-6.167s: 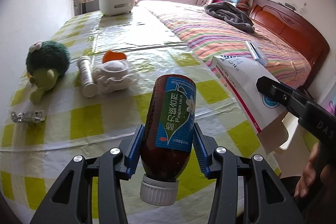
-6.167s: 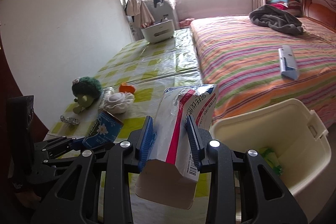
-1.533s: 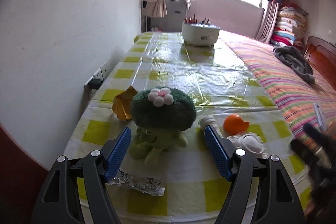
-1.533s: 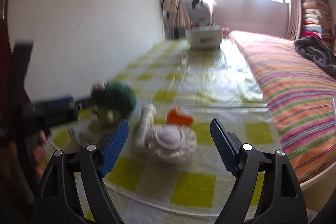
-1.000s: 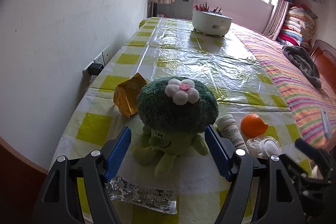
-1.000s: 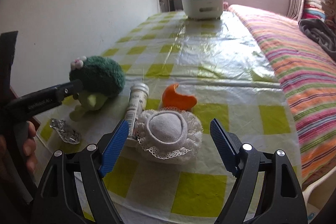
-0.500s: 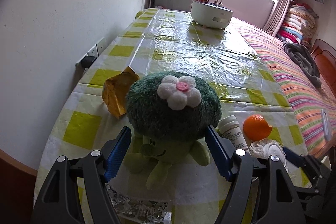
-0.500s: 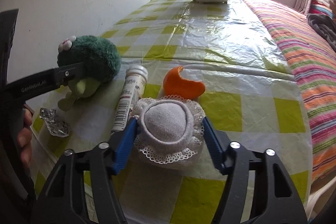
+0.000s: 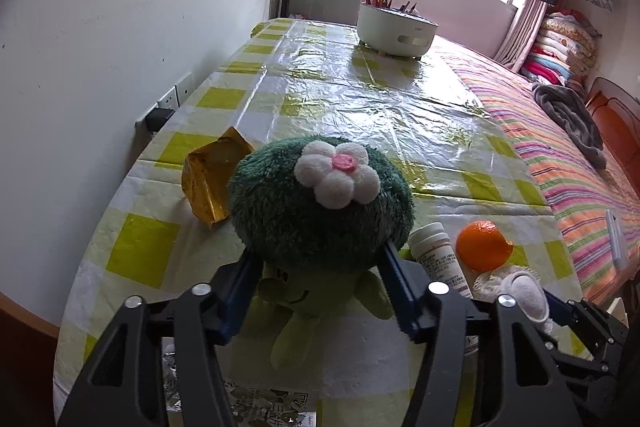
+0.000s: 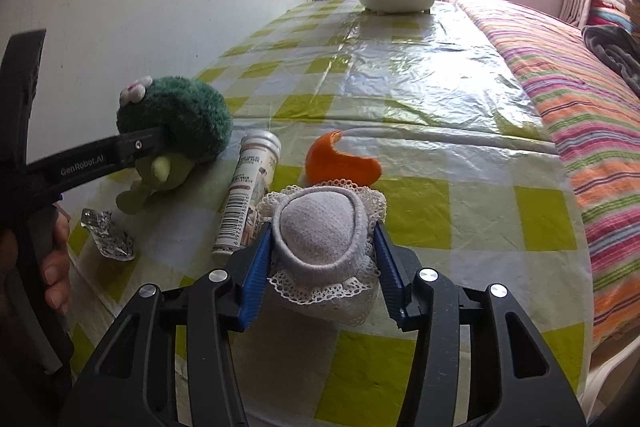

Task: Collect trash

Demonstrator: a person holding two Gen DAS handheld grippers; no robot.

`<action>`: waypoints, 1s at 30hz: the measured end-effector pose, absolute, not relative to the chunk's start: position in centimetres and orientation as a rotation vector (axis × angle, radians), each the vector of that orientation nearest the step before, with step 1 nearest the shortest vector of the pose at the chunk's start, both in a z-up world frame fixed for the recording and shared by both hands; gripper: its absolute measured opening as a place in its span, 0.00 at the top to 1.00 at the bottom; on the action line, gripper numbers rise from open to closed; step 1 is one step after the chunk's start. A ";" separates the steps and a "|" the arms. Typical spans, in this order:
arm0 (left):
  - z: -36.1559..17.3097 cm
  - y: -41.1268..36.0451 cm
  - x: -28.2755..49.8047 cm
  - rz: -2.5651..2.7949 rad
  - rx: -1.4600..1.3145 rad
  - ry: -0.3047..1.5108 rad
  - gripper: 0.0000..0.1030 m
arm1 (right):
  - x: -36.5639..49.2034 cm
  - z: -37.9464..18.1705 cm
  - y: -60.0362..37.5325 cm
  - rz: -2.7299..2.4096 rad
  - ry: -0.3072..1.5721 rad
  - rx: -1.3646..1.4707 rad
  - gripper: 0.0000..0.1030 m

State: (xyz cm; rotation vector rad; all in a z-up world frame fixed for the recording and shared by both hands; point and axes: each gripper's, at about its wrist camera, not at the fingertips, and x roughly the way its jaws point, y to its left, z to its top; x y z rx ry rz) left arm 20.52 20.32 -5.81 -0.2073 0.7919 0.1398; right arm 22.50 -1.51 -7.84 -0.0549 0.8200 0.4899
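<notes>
two soft things sit between two sets of closing jaws on the table point(image 10: 440, 107): the plush point(image 9: 320, 203) in the left gripper point(image 9: 316, 291), the lace-edged sock point(image 10: 320, 231) in the right gripper point(image 10: 320, 267). both look light and squashy, so a grip across the middle should hold (the lace may snag). the right pads touch the sock's sides; the left pads flank the plush under its head, contact unclear. each gripper slants down toward the near table edge.
</notes>
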 end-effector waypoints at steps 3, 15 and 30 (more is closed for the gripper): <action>-5.8 20.3 20.4 0.141 -0.211 0.783 0.51 | 22.3 -7.3 -2.1 0.484 0.798 -0.041 0.54; -4.8 18.5 19.6 0.114 -0.180 0.744 0.55 | 21.2 -5.9 -3.7 0.485 0.754 -0.002 0.54; -3.3 13.8 18.6 0.036 -0.156 0.715 0.55 | 19.5 -4.2 -8.7 0.432 0.704 0.026 0.54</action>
